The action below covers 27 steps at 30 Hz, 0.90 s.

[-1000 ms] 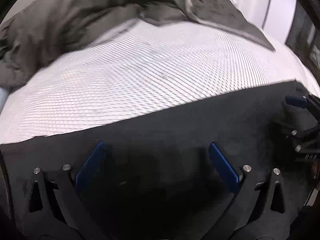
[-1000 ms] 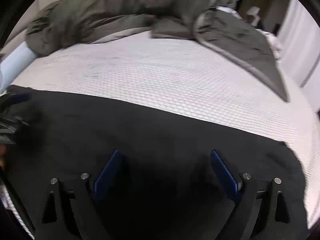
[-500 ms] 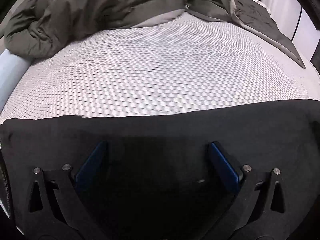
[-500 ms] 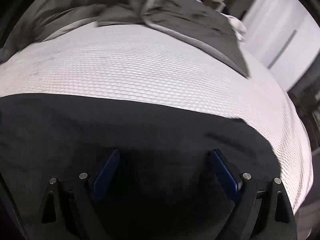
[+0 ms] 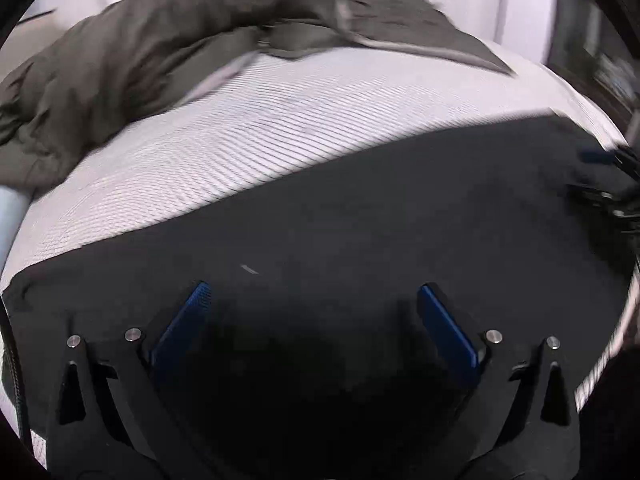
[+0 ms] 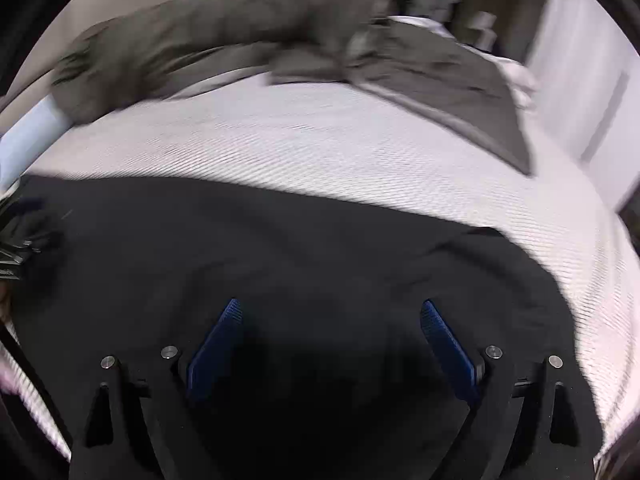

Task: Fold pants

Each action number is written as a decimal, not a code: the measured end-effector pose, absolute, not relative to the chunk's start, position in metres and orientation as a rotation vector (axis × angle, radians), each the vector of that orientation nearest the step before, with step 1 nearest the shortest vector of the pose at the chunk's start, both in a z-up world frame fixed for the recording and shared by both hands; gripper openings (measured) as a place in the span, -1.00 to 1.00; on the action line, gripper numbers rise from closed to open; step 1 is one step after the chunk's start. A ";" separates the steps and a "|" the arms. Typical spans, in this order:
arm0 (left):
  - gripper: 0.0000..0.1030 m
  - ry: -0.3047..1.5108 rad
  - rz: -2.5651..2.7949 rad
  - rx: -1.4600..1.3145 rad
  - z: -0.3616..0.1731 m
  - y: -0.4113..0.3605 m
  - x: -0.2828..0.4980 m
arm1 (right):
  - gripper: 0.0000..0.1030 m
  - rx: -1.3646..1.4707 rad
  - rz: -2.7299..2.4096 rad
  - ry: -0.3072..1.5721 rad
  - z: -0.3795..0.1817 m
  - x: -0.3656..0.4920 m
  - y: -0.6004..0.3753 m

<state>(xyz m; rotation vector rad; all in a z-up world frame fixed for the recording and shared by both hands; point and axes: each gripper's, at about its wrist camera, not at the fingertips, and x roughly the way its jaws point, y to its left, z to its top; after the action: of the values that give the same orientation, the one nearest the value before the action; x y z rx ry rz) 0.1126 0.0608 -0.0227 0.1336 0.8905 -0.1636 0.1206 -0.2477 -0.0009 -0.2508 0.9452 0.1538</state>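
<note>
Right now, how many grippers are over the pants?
2. The left gripper hangs open over the black pants near their left end; the right gripper hangs open over their right part. Neither grips cloth. No others visible.

From the right wrist view, the right gripper (image 6: 328,312) hangs with its blue fingers (image 6: 216,340) spread wide over black pants (image 6: 300,248) lying flat on the white textured bed (image 6: 360,152), a rumpled grey-brown duvet (image 6: 224,28) heaped at the far end.
</note>
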 end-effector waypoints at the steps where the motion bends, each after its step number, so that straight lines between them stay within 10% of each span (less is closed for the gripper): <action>1: 0.99 0.908 -0.178 0.138 -0.028 0.060 0.107 | 0.79 -0.279 0.163 0.951 -0.006 0.114 -0.243; 27: 0.85 0.860 0.258 -0.071 -0.013 0.279 0.003 | 0.79 -0.287 0.156 0.925 -0.012 0.074 -0.258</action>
<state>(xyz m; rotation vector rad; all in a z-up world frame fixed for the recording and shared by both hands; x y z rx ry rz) 0.0035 0.2792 -0.0125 -0.0714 0.8596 0.2584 0.0742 -0.2580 -0.0120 -0.2865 0.9246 0.1560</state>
